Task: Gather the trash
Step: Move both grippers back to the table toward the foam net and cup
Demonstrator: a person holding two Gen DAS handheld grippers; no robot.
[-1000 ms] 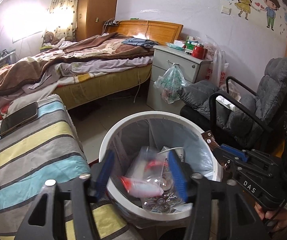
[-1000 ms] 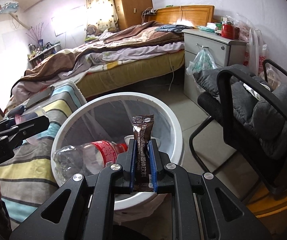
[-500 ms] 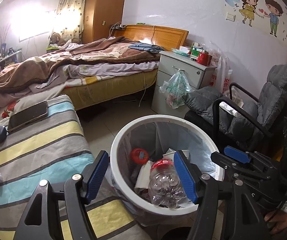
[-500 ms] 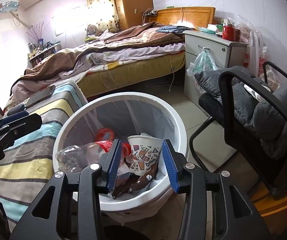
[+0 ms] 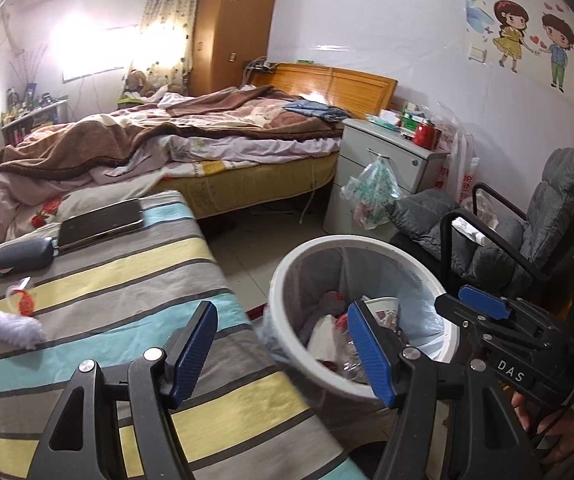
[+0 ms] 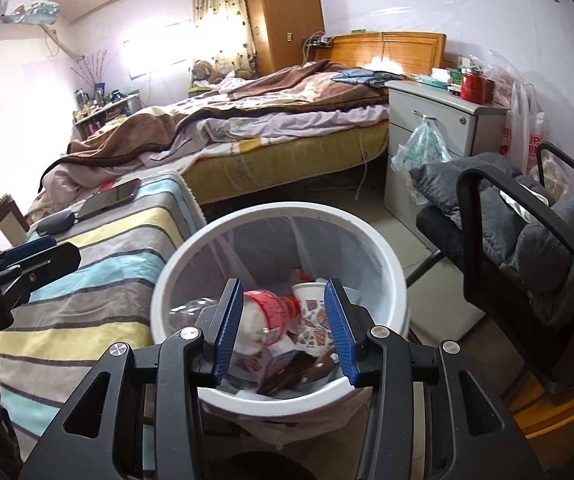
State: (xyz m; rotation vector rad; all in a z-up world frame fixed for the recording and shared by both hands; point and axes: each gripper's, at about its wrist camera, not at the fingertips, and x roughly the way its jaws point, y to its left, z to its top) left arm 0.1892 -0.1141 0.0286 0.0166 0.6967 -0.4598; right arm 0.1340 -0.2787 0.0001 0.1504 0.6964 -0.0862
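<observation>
Both of my claws are empty with their blue pads apart. My right claw (image 6: 283,328) hangs just over the near rim of the white trash bin (image 6: 383,256), pointing down into it, nothing between its pads. Inside the lined bin I see a clear plastic bottle (image 6: 263,316) with a red label lying on its side, a patterned paper cup (image 6: 311,312) beside it, and a dark wrapper (image 6: 287,376) lower down among other scraps. My left claw (image 5: 283,350) sits further to the left, one pad over the striped tabletop (image 5: 127,280) and the other in front of the bin's edge (image 5: 287,272). On the striped cloth lie a white fluffy wad (image 5: 13,326), a small red-and-white wrapper (image 5: 23,298) just behind it, a grey pouch (image 5: 25,258) and a dark phone (image 5: 101,224). Beyond are the bed (image 5: 207,140), the nightstand (image 5: 379,168) and a grey padded chair (image 5: 527,228) right of the bin.
</observation>
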